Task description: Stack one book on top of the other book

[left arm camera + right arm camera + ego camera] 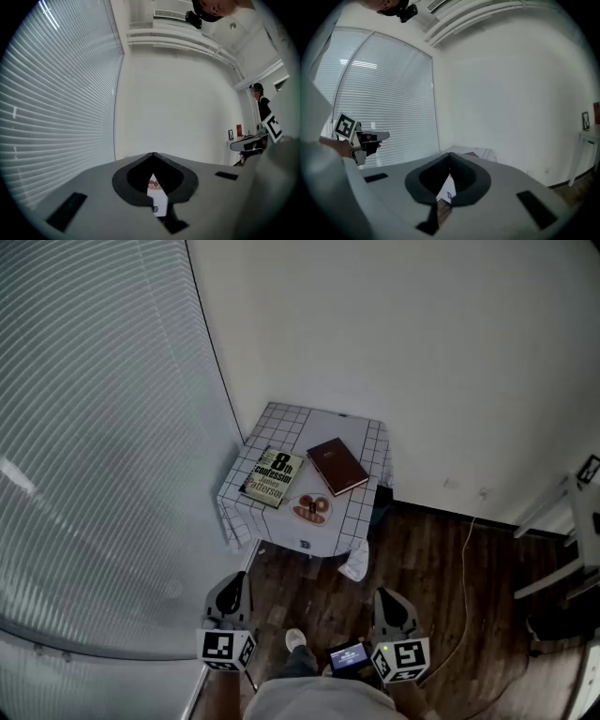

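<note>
Progress: none visible. Pale-covered paperback book [272,476] and dark red hardback book [337,465] lie flat and side by side on the small cloth-covered table [281,418] in the corner of the room. A strip of cloth shows between them, and neither rests on the other. By my reading the whole task is left: approach, grip one book, lift it, set it on the other.

Grippers: left gripper [234,579] and right gripper [386,598] sit low in the head view, over the dark wooden floor [441,587] and well apart from the table. In each gripper view the grey jaws meet at their tips with nothing between them, so both are closed and empty.

Materials and shapes:
- Paperback: rectangular and thin, with a light cover carrying large dark lettering. Probably flexible, so it is likely to bend if gripped at one edge.
- Hardback: rectangular, noticeably thicker, plain matt dark red, with stiff-looking boards. It seems the firmer base of the two.
- Table covering: white fabric with a fine dark grid, hanging over the edges in soft folds. It could drag along if a book is slid rather than lifted.
- Round dish [312,510]: small and shallow, just in front of both books near the table's front edge. It holds reddish-brown pieces too small to identify.
- Surroundings: slatted blinds [94,427] on the left, smooth white wall [422,352] behind the table.
</note>
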`<state>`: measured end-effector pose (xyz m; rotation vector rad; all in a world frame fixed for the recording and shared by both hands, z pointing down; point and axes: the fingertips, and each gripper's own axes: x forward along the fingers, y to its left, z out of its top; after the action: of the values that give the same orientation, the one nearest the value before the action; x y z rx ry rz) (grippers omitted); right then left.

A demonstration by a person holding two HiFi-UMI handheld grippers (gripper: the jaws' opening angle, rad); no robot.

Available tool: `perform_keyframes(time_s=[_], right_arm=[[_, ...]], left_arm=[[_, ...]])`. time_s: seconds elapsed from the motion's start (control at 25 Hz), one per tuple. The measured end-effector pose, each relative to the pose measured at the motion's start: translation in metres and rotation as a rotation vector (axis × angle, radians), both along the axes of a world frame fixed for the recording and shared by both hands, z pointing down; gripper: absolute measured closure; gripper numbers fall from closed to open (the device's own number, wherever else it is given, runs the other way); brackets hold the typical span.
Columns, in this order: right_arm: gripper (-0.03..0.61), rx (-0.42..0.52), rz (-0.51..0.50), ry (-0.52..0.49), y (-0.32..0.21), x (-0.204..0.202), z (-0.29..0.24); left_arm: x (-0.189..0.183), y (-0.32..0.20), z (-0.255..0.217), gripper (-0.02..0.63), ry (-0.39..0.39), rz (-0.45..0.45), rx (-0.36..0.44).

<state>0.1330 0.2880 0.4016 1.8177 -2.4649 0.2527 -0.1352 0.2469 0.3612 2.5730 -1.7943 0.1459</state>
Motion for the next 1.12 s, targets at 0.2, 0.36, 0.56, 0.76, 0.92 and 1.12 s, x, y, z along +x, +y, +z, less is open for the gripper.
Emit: perform_keyframes(time_s=[0.2, 0.36, 0.56, 0.76, 0.92, 1.12], right_arm=[[0.572, 0.022, 0.005, -0.013, 0.013, 0.007, -0.003], [0.572, 0.017, -0.002, -0.023, 0.025, 0.005, -0.004], [0.572, -0.002, -0.021, -0.034, 0.039, 0.0, 0.003], [0.572, 0.008, -0.055, -0.049, 0.044, -0.007, 0.003], [0.572, 0.018, -0.067, -0.051, 0.041, -0.011, -0.001], [0.572, 0.032, -0.075, -0.051, 0.029, -0.011, -0.008]], left_arm=[[0.025, 0.028, 0.002, 0.606, -0.012, 0.074, 0.035], [0.032, 0.045, 0.005, 0.606, -0.021, 0.078, 0.017], [0.034, 0.066, 0.01, 0.606, -0.022, 0.068, -0.004], [0.027, 0.074, 0.007, 0.606, 0.168, 0.053, -0.026], [0.013, 0.069, -0.008, 0.606, 0.461, 0.038, -0.047], [0.02, 0.057, -0.007, 0.606, 0.253, 0.045, -0.042]])
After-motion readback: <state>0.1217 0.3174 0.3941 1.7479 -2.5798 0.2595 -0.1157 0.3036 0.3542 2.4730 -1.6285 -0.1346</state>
